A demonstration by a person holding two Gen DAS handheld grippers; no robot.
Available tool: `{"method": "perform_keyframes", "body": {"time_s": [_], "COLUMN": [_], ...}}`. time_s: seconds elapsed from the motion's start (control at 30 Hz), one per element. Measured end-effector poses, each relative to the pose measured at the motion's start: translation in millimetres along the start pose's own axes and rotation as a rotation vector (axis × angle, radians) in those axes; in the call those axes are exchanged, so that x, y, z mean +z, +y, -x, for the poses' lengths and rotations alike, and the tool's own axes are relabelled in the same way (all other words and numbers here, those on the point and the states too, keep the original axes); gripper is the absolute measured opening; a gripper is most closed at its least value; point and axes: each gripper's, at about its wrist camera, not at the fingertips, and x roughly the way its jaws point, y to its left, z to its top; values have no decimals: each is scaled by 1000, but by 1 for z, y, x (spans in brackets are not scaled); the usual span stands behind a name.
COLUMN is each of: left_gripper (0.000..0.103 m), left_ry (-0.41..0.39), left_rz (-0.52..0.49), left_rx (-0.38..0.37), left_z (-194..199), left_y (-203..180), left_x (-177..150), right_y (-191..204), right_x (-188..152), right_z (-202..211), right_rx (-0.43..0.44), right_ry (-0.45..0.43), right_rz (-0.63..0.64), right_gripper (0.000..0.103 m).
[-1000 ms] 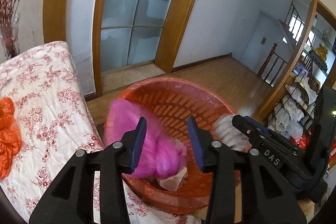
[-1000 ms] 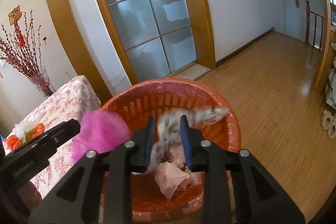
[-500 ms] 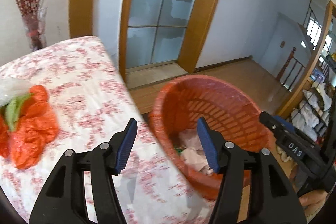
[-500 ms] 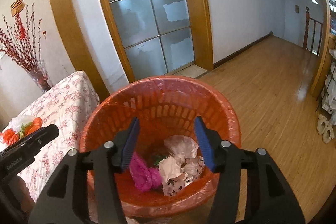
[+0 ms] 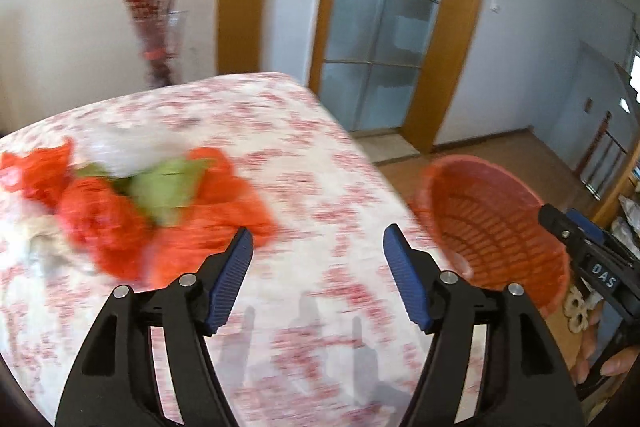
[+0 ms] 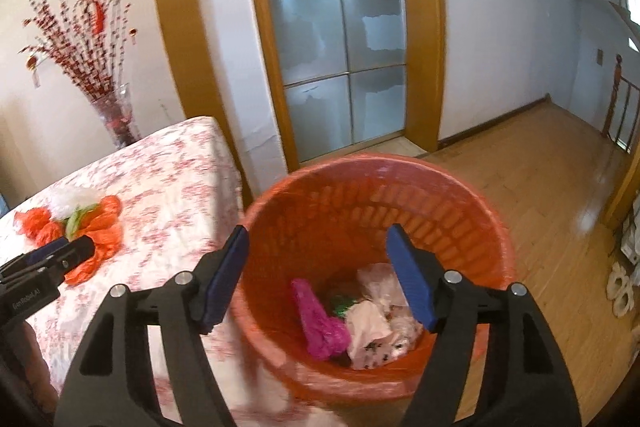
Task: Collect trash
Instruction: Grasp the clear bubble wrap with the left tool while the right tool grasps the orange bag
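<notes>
Left black two-finger gripper (image 5: pixel 318 263): matte black plastic arms with triangular cut-outs, each carrying a round silver screw head at the shoulder and another nearer the tip; ribbed blue pads (image 5: pixel 232 283) line the inner faces of the fingers. Seen from the right wrist view, its side bears small pale lettering on a black body, with a blue strip along the top edge.

Right black two-finger gripper (image 6: pixel 316 275): same build, with black arms, triangular openings, paired silver screws and ribbed blue pads (image 6: pixel 408 277). From the left wrist view its side shows a small label reading "DAS" in pale letters on black, with a blue edge above.
</notes>
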Motion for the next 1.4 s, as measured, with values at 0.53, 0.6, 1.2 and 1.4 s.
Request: {"method": "perform_keyframes", "body": {"time_s": [0.53, 0.6, 1.2, 1.4], "left_gripper": [70, 70, 41, 40], "left_ry": [-11, 9, 79, 52], "left_rz": [293, 327, 397, 358], "left_rx": [432, 436, 303, 297], "left_z": [30, 24, -11, 9], "left_y": [210, 227, 242, 239], "left_x": [-8, -8, -10, -15], "right_y": [121, 132, 185, 197], "right_x": [-6, -7, -18, -18], "right_z": [-4, -6, -16, -21], "right_rx": [140, 155, 197, 225], "right_ry": [14, 22, 62, 75], "right_rz": [164, 175, 290, 302], "right_gripper": [80, 80, 80, 80]}}
